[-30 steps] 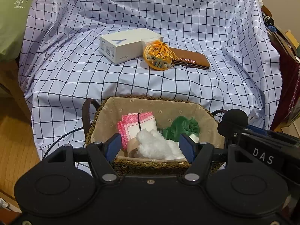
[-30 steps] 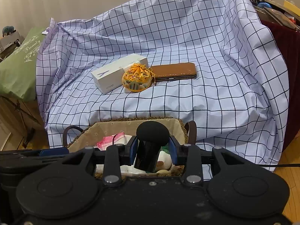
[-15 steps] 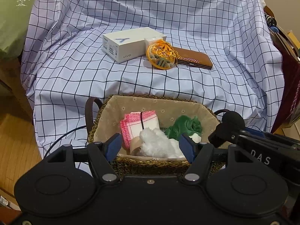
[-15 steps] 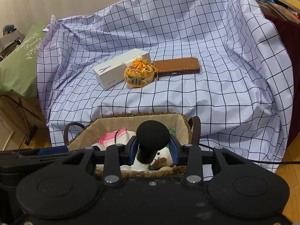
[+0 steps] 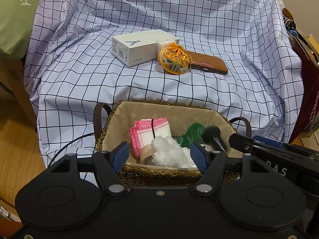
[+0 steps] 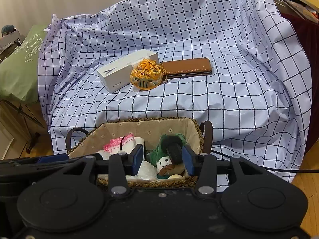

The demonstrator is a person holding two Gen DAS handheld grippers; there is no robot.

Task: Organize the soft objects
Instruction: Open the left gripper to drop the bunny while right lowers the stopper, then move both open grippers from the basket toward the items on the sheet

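Note:
A woven basket (image 5: pixel 111 115) with a beige liner sits in front of the checked sheet. In it lie a pink-edged white cloth (image 5: pixel 153 131), a white fluffy piece (image 5: pixel 167 153) and a green-hatted snowman doll (image 6: pixel 165 161). My left gripper (image 5: pixel 159 153) hovers open over the basket's near rim, with nothing gripped. My right gripper (image 6: pixel 163 157) is over the basket's right half and its jaws are opening. A black foam-headed object (image 6: pixel 173 149) lies between them on the doll's green hat, close to the right finger, no longer clamped. The left wrist view shows it too, as the black object (image 5: pixel 212 134).
On the checked sheet (image 5: pixel 199 91) behind the basket (image 6: pixel 139 120) lie a white phone box (image 5: pixel 137 46), an orange embroidered pouch (image 5: pixel 174 59) and a brown case (image 5: pixel 209 62). A green cushion (image 5: pixel 14 16) is far left. Dark red cloth hangs at the right. Wooden floor lies at both sides.
The right gripper's jaws have spread apart. The black foam-headed object, earlier upright and clamped between them, has dropped down into the basket onto the green doll. The left gripper has stayed put.

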